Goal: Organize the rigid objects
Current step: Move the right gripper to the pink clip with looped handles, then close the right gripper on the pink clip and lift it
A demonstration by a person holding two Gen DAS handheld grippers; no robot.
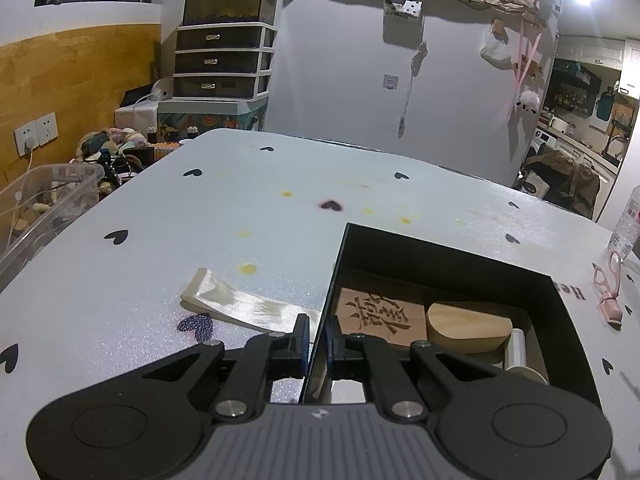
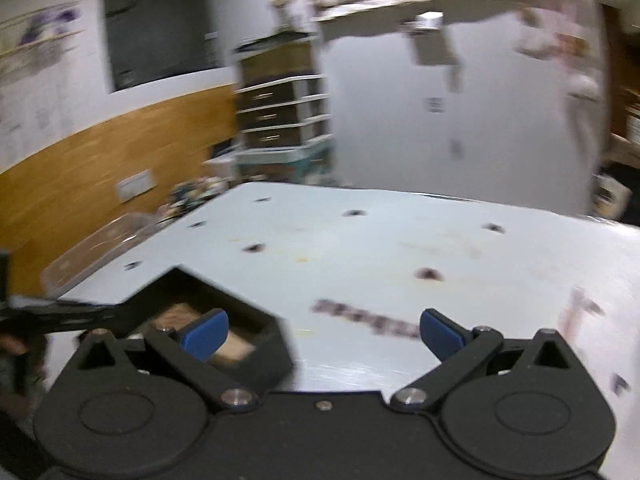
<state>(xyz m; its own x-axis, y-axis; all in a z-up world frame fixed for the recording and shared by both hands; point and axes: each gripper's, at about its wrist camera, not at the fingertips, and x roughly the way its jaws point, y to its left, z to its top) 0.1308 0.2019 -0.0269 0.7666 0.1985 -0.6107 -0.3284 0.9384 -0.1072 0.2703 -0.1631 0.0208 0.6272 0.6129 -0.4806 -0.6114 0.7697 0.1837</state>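
An open black box [image 1: 440,248] sits on the white heart-print table [image 1: 200,220]. Inside it lie a carved wooden block [image 1: 378,316], a rounded wooden piece [image 1: 468,326] and a white spool [image 1: 520,352]. My left gripper [image 1: 317,340] is shut on the box's left wall, one finger inside and one outside. The right wrist view is motion-blurred. There my right gripper [image 2: 324,334] stands wide open over bare table with nothing between its blue pads [image 2: 206,332]. The black box [image 2: 256,320] lies at its lower left, with wood showing inside.
A cream ribbon [image 1: 240,304] lies on the table just left of the box. A pink hand tool [image 1: 608,292] and a clear bottle [image 1: 628,224] are at the right edge. A clear plastic bin [image 1: 44,200] stands off the table's left side.
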